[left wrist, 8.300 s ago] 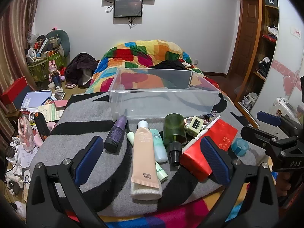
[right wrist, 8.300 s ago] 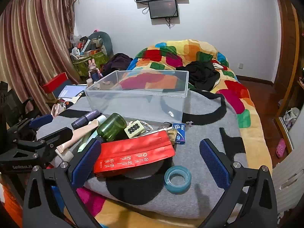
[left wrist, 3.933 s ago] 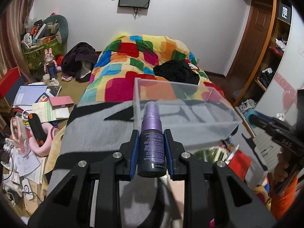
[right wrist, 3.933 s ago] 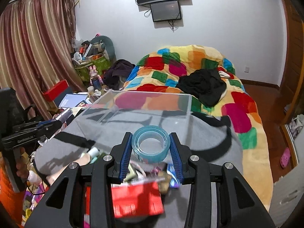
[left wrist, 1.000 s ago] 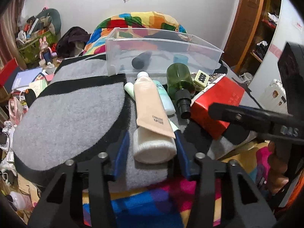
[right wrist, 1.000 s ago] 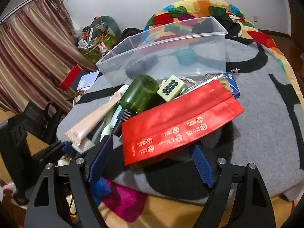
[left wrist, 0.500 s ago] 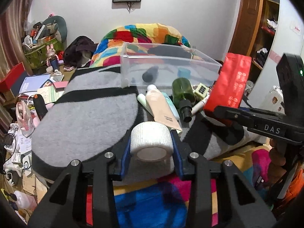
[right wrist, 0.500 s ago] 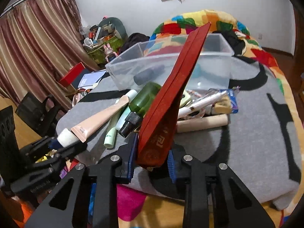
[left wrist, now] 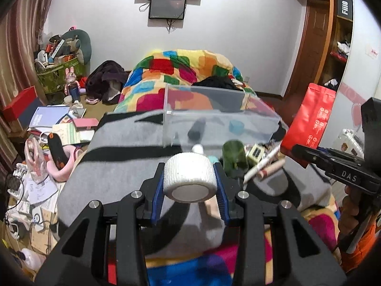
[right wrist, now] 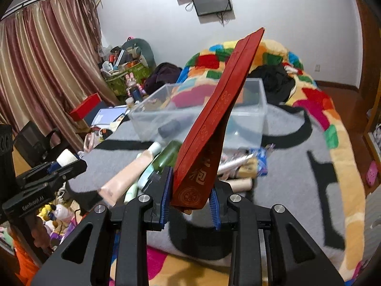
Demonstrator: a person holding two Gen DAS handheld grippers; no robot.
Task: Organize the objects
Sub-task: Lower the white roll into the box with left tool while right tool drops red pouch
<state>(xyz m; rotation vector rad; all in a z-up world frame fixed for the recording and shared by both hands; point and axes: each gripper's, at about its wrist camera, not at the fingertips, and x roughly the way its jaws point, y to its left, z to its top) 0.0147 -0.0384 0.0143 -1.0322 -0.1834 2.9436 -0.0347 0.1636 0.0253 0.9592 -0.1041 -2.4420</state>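
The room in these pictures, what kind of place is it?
Most likely a lived-in bedroom: a bed with a patchwork quilt, striped curtains and a screen on the wall.

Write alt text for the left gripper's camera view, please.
The left gripper clamps a white bandage roll above a grey blanket; beyond it, a clear bin and, rightward, the right gripper holding a red pouch.
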